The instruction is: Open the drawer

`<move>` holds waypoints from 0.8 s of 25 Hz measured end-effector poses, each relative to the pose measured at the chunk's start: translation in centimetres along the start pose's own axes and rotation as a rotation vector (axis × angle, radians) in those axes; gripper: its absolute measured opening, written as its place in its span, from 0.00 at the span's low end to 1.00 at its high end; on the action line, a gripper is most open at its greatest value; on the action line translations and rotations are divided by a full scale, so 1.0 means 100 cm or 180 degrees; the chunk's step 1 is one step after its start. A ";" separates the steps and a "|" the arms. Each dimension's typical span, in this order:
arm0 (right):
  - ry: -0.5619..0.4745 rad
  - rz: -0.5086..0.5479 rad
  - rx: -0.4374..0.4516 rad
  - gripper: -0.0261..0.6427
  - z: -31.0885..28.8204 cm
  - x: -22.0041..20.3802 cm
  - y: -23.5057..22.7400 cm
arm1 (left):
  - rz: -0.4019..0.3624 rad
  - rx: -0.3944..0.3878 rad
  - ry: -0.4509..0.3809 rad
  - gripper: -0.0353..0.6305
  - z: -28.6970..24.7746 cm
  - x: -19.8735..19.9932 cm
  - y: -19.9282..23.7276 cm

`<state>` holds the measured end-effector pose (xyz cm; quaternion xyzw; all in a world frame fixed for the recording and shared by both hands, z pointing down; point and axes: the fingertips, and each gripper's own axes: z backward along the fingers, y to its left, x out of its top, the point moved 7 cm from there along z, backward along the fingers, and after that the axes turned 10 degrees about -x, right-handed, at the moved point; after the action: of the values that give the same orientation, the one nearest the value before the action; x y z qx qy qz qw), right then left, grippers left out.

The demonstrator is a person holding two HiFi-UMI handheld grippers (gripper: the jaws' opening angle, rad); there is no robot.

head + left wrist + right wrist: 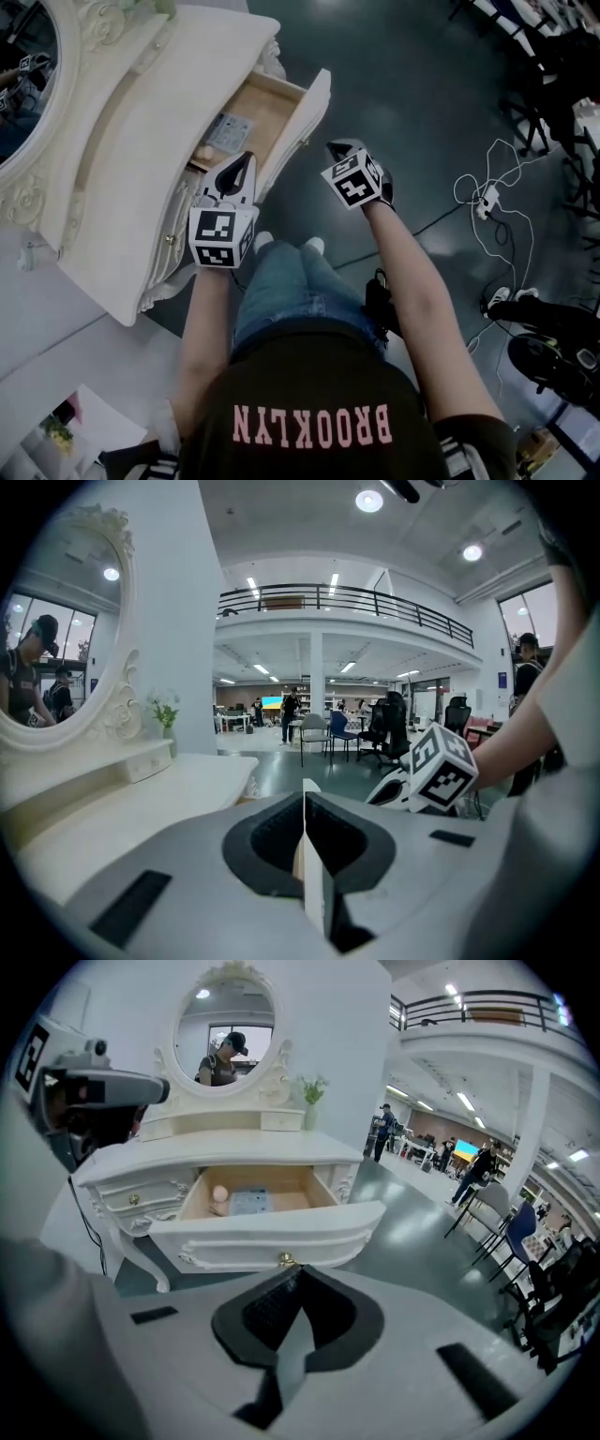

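The white dressing table stands at the left, and its drawer is pulled out towards the dark floor. In the right gripper view the drawer front with its gold knob lies just beyond my right gripper, which is shut, empty and apart from the knob. Inside the drawer lie a pinkish round thing and a pale packet. My left gripper hovers over the drawer's near end, shut on nothing. My right gripper hangs over the floor beside the drawer front.
An oval mirror tops the table, and a smaller shut drawer sits left of the open one. White cables trail on the floor at right, beside dark equipment. The person's legs are below the grippers.
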<state>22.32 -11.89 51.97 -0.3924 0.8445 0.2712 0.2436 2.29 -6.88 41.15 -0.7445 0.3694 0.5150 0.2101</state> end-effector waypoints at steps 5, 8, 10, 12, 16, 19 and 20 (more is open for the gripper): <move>-0.0225 -0.0100 -0.0075 0.04 0.034 0.019 -0.001 | -0.0126 -0.0050 -0.0126 0.06 0.015 0.014 0.002; -0.0418 -0.0106 -0.0095 0.04 0.055 0.041 0.008 | -0.0182 -0.0058 -0.0183 0.06 0.029 0.023 0.008; -0.0553 -0.0105 -0.0116 0.04 0.069 0.057 0.016 | -0.0204 -0.0057 -0.0229 0.06 0.038 0.029 0.013; -0.0682 -0.0108 -0.0134 0.04 0.082 0.072 0.023 | -0.0225 -0.0054 -0.0271 0.06 0.047 0.035 0.018; -0.0946 -0.0084 -0.0189 0.03 0.111 0.102 0.035 | -0.0259 -0.0025 -0.0374 0.06 0.063 0.051 0.028; -0.1143 -0.0101 -0.0268 0.03 0.132 0.119 0.039 | -0.0286 -0.0004 -0.0464 0.06 0.071 0.064 0.035; -0.1204 -0.0123 -0.0301 0.03 0.139 0.124 0.039 | -0.0304 -0.0001 -0.0504 0.06 0.073 0.069 0.037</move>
<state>14.83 -7.33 35.09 -0.3615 0.7622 0.3748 0.3845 -3.63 -6.46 32.28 -0.7183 0.3155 0.5616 0.2629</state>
